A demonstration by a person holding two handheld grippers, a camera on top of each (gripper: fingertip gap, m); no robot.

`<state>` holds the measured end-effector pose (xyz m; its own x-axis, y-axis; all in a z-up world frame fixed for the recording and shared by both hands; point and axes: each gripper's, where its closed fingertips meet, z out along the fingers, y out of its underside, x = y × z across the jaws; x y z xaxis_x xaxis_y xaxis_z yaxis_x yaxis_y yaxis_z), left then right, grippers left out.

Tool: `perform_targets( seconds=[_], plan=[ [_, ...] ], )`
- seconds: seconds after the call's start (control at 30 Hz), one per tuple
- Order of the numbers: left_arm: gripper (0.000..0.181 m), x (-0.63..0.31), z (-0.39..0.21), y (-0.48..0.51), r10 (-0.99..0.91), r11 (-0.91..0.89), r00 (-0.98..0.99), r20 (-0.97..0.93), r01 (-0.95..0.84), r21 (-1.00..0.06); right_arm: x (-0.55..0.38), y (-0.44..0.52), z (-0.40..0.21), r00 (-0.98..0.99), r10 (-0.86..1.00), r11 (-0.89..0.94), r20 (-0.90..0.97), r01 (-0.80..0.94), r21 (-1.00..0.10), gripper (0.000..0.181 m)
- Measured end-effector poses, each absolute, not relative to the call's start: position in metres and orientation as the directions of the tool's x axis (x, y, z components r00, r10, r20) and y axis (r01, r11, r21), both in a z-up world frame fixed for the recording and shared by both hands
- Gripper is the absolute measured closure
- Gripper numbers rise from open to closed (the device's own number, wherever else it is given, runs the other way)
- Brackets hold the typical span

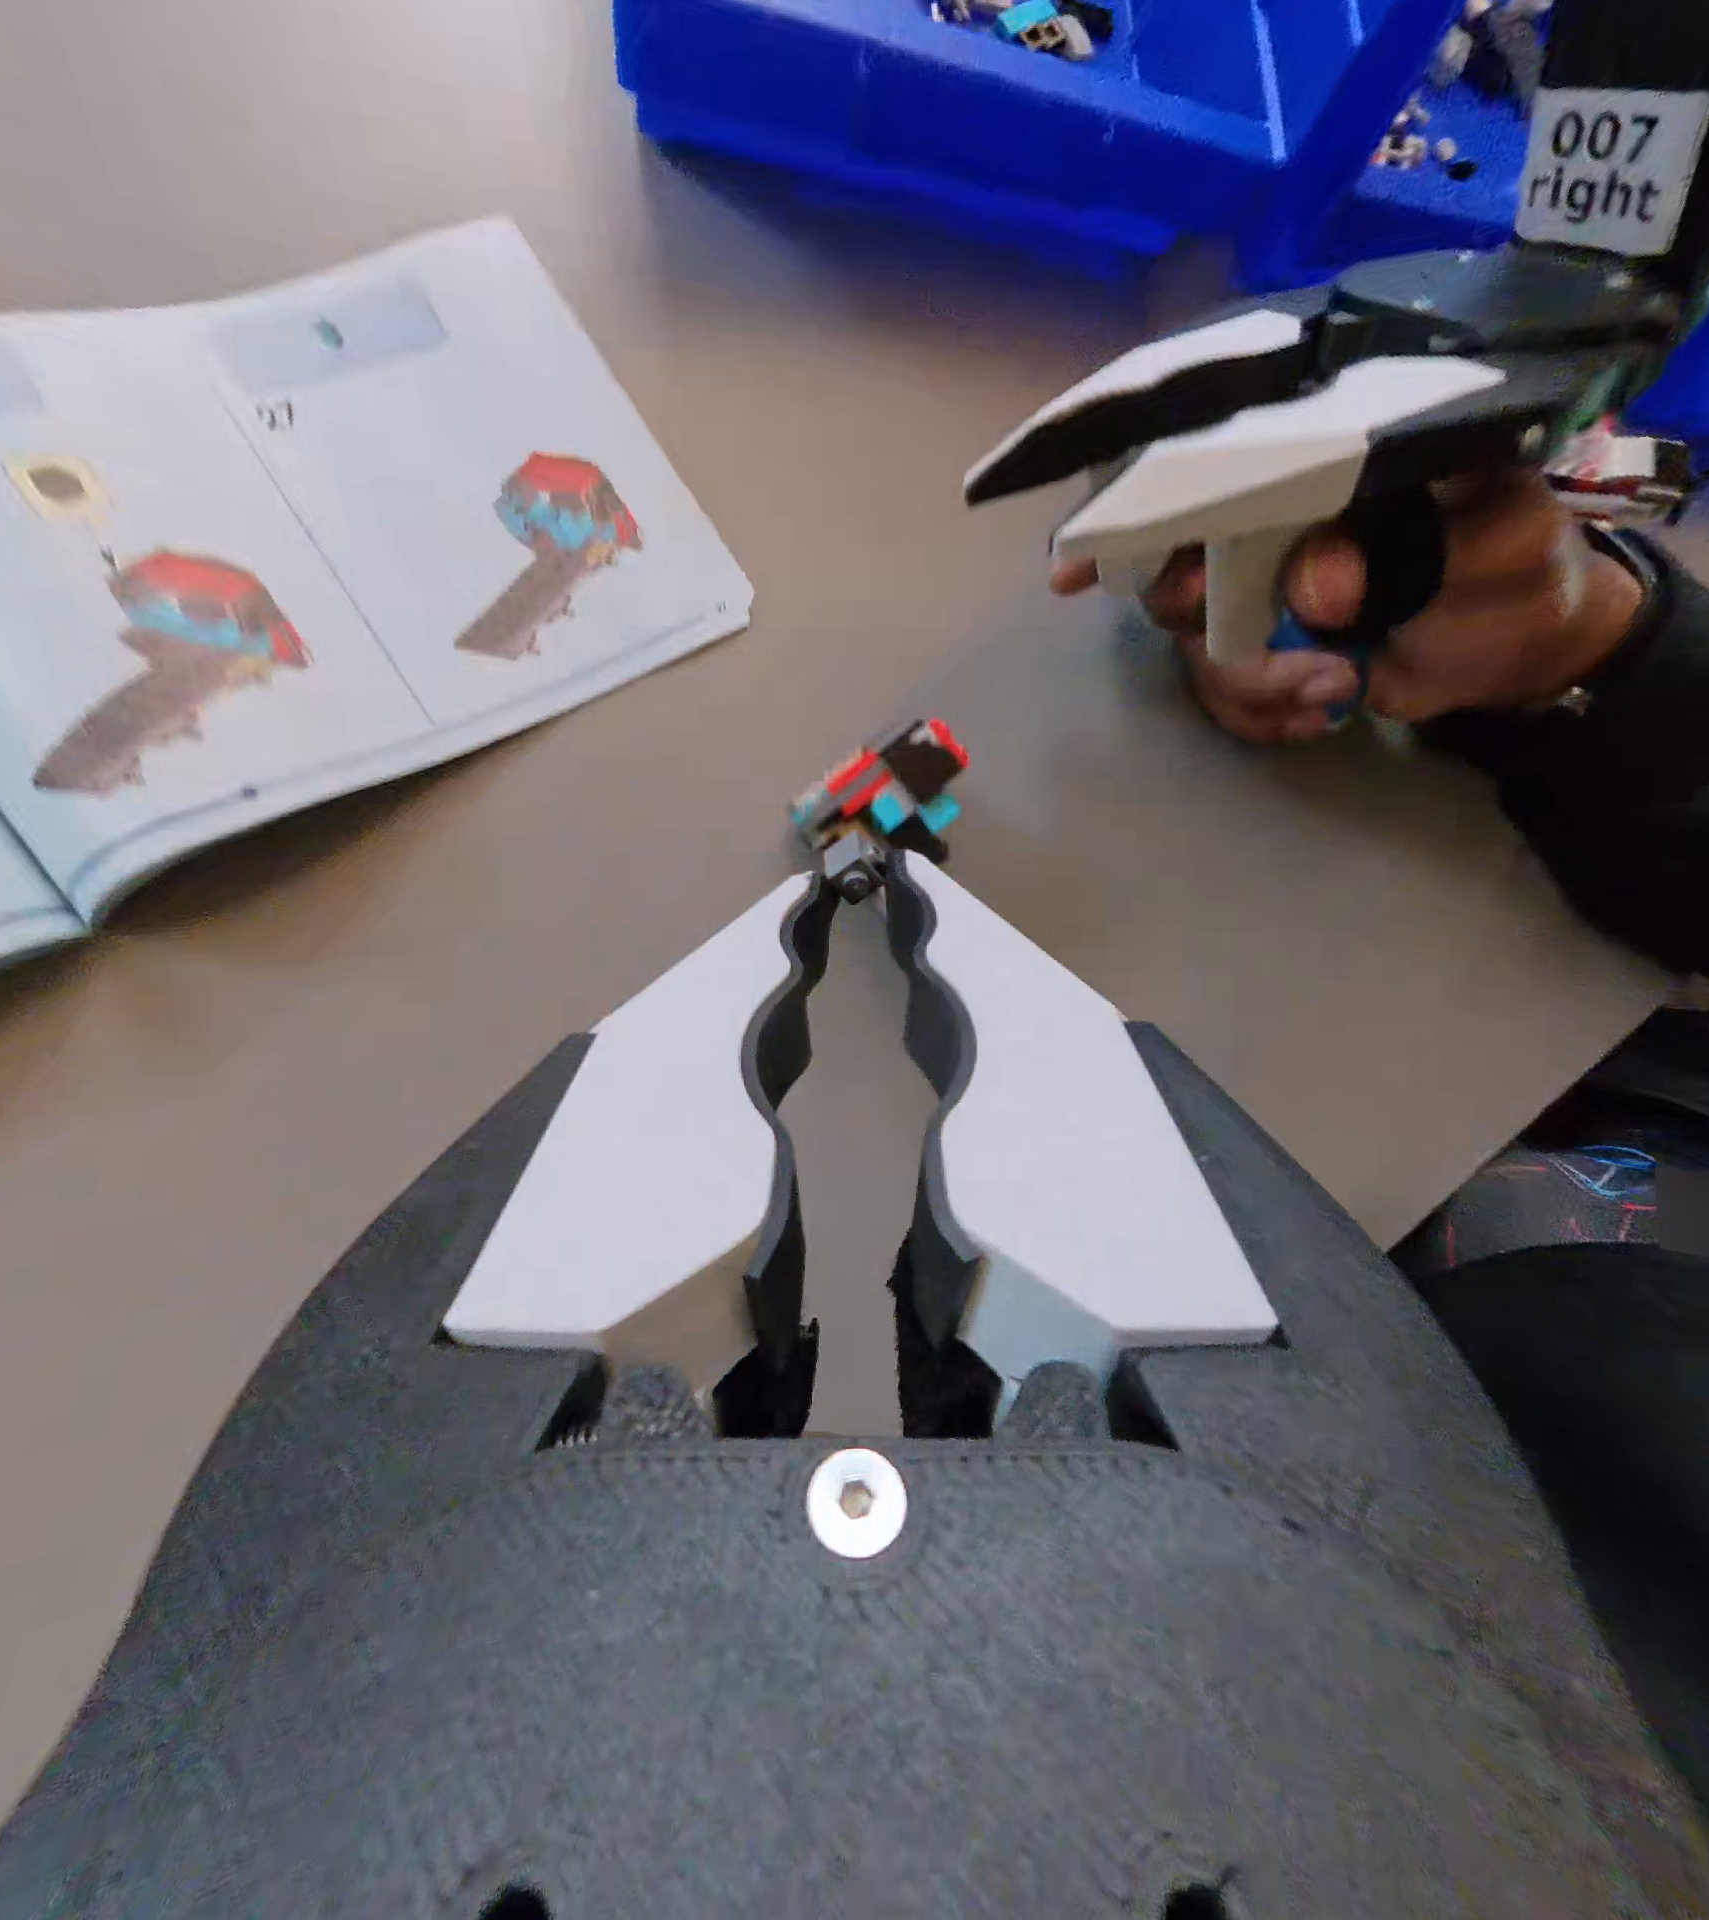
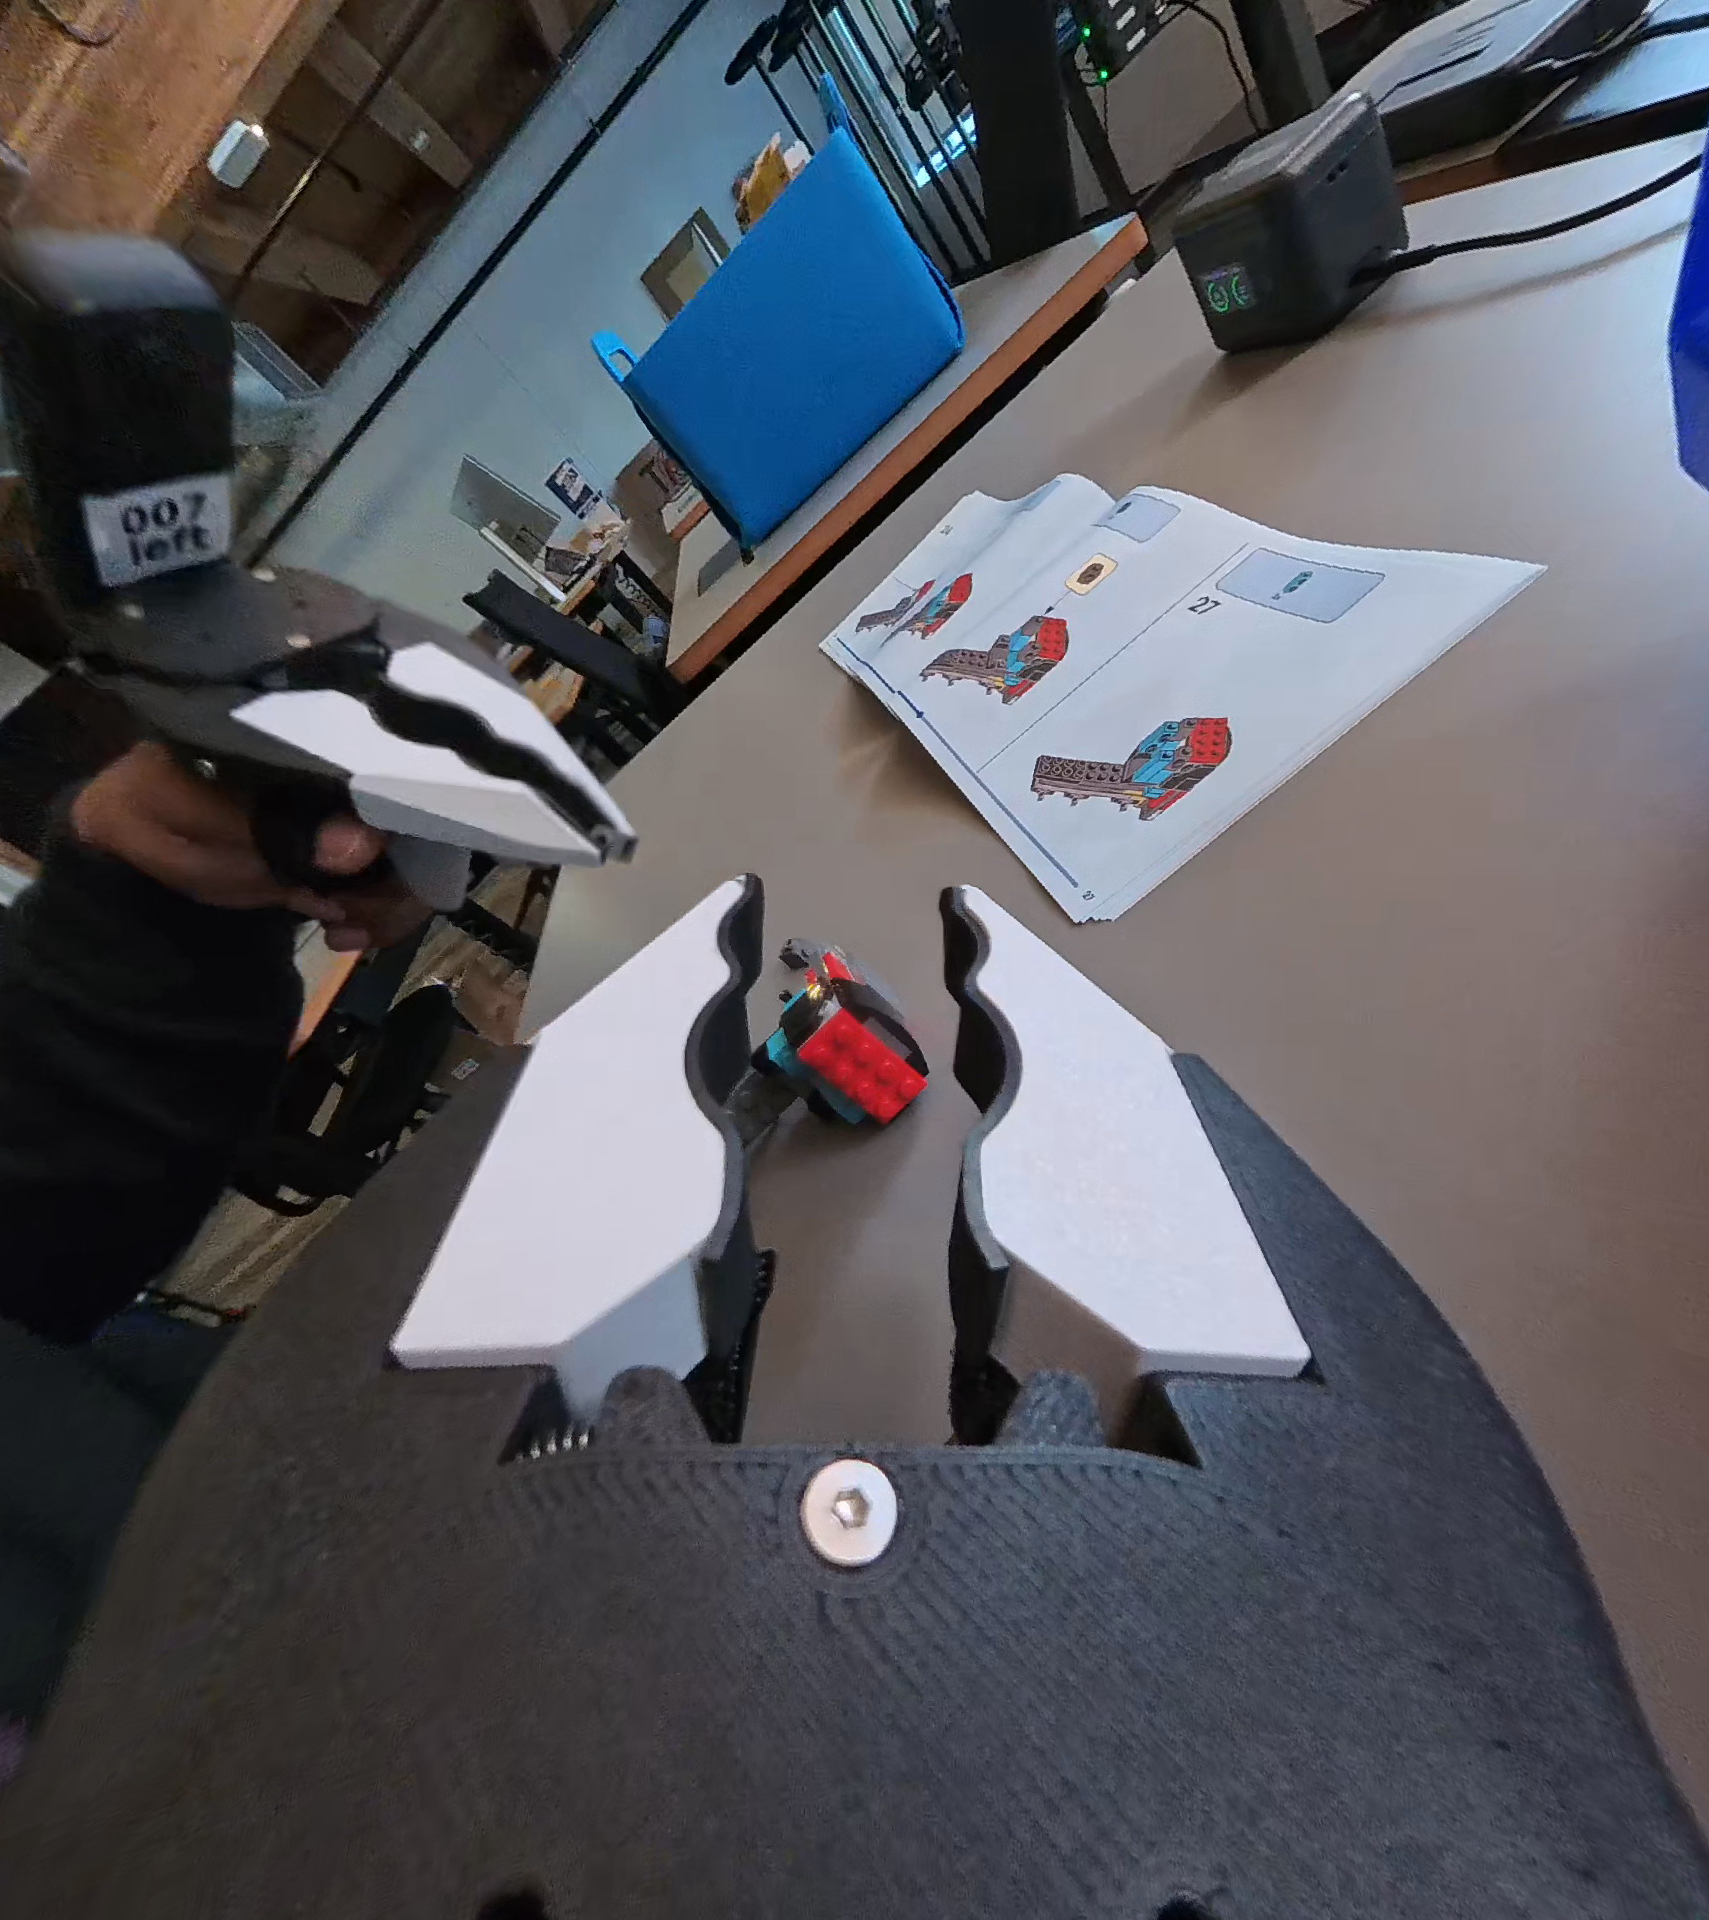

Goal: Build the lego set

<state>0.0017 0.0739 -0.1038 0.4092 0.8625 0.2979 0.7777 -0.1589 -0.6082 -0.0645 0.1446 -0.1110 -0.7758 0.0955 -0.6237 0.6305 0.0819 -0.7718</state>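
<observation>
i pinch a small grey piece (image 1: pixel 855 881) in my left gripper (image 1: pixel 860 883); my right gripper (image 2: pixel 850 904) spreads around the lego model (image 2: pixel 845 1049) to steady it.

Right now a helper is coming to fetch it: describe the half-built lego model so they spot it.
On the grey-brown table, find the open instruction booklet. Beside it lies the lego model: a small clump with a red studded plate plus turquoise and black bricks, unlike the loose pieces in the blue bins.
</observation>
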Motion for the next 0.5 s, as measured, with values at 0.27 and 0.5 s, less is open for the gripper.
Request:
perform_targets(
  seconds=[0.27,0.5],
  plan=[
    [0.169,-0.017,-0.092,0.050,0.778,-0.065,0.491,0.392,0.683,-0.727,-0.070,0.145,-0.114,-0.772,0.138,0.075,-0.621,0.633,-0.770,0.147],
    [0.169,-0.048,-0.119,0.046,0.733,-0.025,0.508,0.452,0.684,-0.729,-0.075,0.147,-0.114,-0.786,0.209,0.044,-0.582,0.602,-0.797,0.146]
  ],
)
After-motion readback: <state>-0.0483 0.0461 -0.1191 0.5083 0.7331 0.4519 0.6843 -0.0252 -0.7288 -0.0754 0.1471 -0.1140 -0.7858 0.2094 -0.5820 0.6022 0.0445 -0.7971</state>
